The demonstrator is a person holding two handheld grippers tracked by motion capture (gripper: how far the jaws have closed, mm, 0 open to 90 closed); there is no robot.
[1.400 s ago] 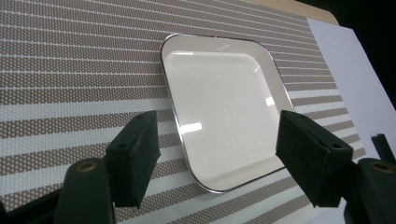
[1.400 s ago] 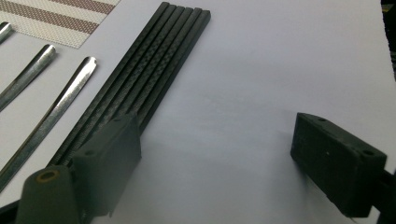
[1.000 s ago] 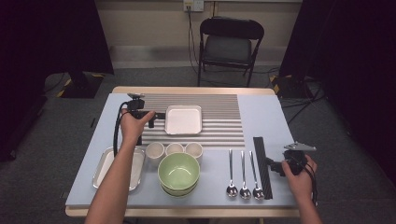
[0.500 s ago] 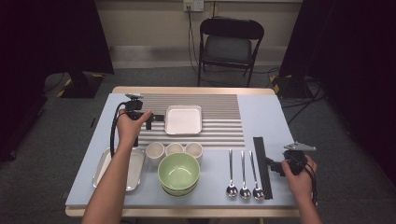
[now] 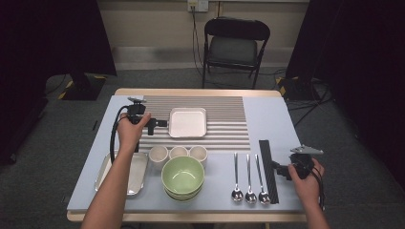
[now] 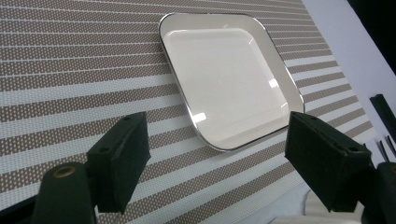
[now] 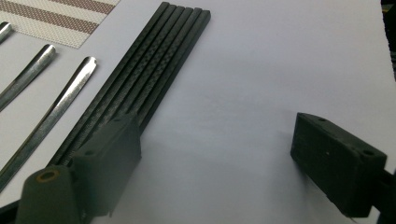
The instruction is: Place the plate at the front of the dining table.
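On the left side of the table, the left gripper (image 5: pixel 160 123) hovers over the striped mat (image 5: pixel 224 133), its jaws spread wide and empty, aimed at the near-left edge of the square white plate (image 5: pixel 188 122). The plate lies flat on the mat, just beside the jaw tips and not touched. Nearer the person sit a metal tray (image 5: pixel 109 174), three small cups (image 5: pixel 178 153) and a green bowl (image 5: pixel 183 175). Right of the bowl lie three spoons (image 5: pixel 248 177), then a bundle of black chopsticks (image 5: pixel 267 167). At the right edge, the right gripper (image 5: pixel 282 170) rests low beside the chopsticks, jaws apart and empty.

Risk: the plate's rim is low and glossy. If the jaws close too high or at an angle, the rim could slip out, or the plate could be pushed along the mat rather than gripped. The right gripper's near jaw could also nudge the chopsticks out of line.

The left gripper view shows the plate's dark-edged rim (image 6: pixel 196 126) and how the plate corner sits between the jaws; the high view does not resolve this. The right gripper view shows four separate chopsticks (image 7: pixel 140 84), which read as one strip from above.
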